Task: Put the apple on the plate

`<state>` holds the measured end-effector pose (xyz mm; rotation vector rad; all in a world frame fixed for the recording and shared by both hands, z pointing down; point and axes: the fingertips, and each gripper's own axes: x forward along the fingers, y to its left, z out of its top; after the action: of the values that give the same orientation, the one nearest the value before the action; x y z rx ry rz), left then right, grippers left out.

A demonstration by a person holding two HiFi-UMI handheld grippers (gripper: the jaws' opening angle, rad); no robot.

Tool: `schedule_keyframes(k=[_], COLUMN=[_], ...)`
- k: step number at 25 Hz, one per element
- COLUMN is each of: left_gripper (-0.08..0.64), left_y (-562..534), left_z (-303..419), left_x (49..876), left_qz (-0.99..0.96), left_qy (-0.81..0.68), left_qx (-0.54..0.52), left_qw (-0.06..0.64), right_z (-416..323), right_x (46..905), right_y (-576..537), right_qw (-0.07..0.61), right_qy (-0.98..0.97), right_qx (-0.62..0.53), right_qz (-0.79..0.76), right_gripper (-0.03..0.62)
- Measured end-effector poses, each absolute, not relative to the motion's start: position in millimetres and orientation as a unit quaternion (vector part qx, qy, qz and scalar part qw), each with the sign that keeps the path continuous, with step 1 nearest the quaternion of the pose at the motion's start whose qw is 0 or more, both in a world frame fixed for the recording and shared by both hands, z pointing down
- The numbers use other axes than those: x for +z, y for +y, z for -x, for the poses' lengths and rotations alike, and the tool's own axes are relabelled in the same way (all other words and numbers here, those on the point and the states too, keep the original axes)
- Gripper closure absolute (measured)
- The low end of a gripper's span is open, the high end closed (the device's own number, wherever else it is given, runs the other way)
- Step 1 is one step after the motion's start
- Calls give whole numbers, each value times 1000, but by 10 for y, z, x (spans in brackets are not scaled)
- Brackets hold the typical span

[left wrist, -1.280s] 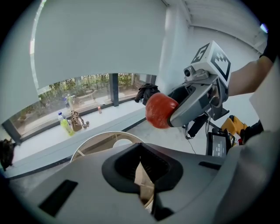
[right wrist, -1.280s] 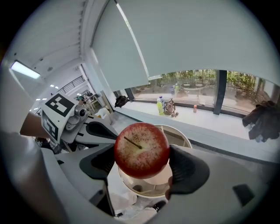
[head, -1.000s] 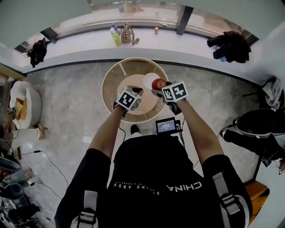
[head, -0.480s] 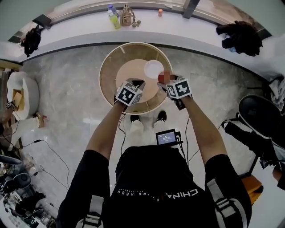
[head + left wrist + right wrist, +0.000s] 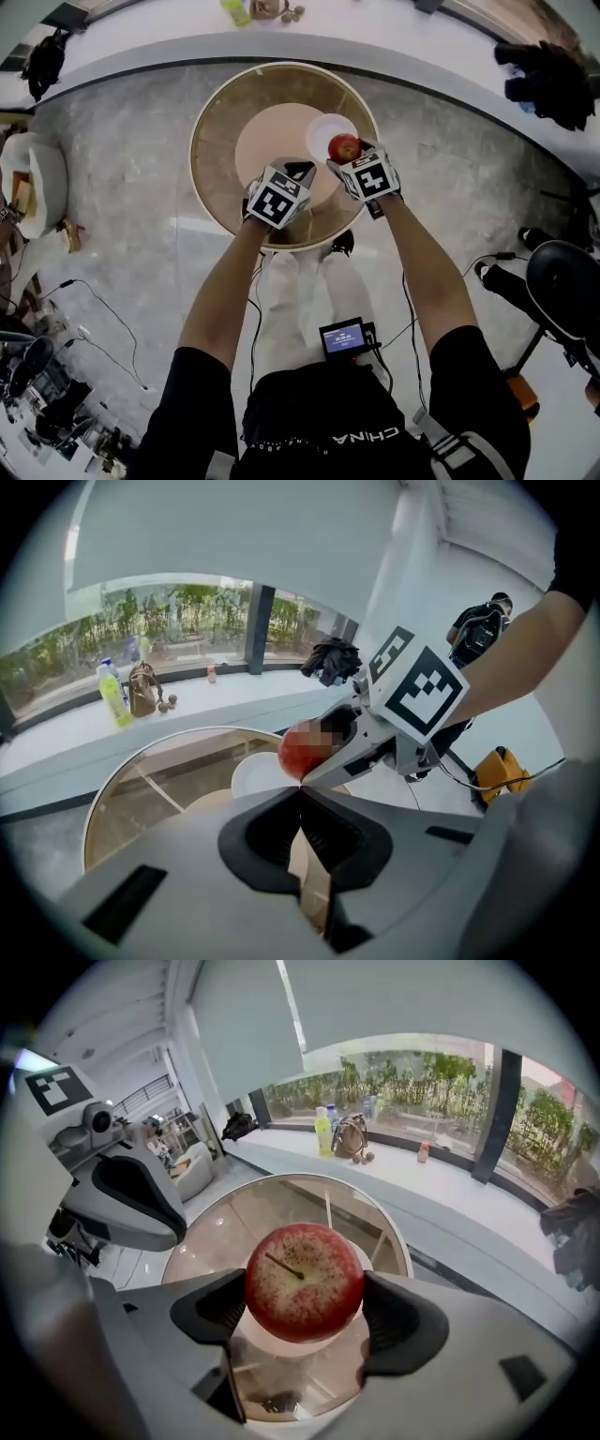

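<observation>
A red apple (image 5: pixel 303 1282) sits clamped between the jaws of my right gripper (image 5: pixel 302 1309), stem toward the camera. In the head view the apple (image 5: pixel 344 147) hangs over the near edge of the white plate (image 5: pixel 323 131) on the round glass-topped table (image 5: pixel 220 122). The plate (image 5: pixel 272 1340) shows just below and behind the apple. My left gripper (image 5: pixel 298 172) is shut and holds nothing, hovering over the table left of the right gripper. From the left gripper view, the apple (image 5: pixel 300 752) and the plate (image 5: pixel 255 775) lie ahead of its closed jaws (image 5: pixel 301 794).
The table has a wooden rim (image 5: pixel 202 192) and a tan inner disc (image 5: pixel 272 136). A white window ledge (image 5: pixel 422 1185) carries bottles (image 5: pixel 324 1135) and a small bag (image 5: pixel 352 1136). Dark clothing (image 5: pixel 548 70) lies on the ledge at right. Grey stone floor surrounds the table.
The head camera tipped further down, so the table sits higher and larger in view. The right gripper carried the apple forward, from beside the plate to over its near edge.
</observation>
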<state>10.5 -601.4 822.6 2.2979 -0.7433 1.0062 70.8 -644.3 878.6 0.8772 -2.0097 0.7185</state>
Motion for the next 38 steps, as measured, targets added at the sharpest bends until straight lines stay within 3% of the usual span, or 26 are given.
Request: schedule_keyframes(k=[10, 24, 30, 38], left_gripper=[541, 541, 541, 541], left_y=[-6347, -6530, -6300, -5809], left_z=[60, -126, -57, 59], left_x=[9261, 9298, 8946, 7691], left_qz=[-828, -835, -832, -839], left_qy=[-291, -266, -261, -242], left_qx=[380, 390, 401, 423], left_qw=[294, 284, 281, 240], right_z=[-552, -585, -835, -948], right_x=[9881, 10030, 9554, 7809], right_y=[-6868, -6913, -6619, -6169], right_qw=[398, 391, 398, 363], right_qy=[-799, -798, -784, -783], right_qx=[294, 323, 340, 372], right_qz=[-342, -326, -334, -342], right_gripper=[179, 176, 178, 192])
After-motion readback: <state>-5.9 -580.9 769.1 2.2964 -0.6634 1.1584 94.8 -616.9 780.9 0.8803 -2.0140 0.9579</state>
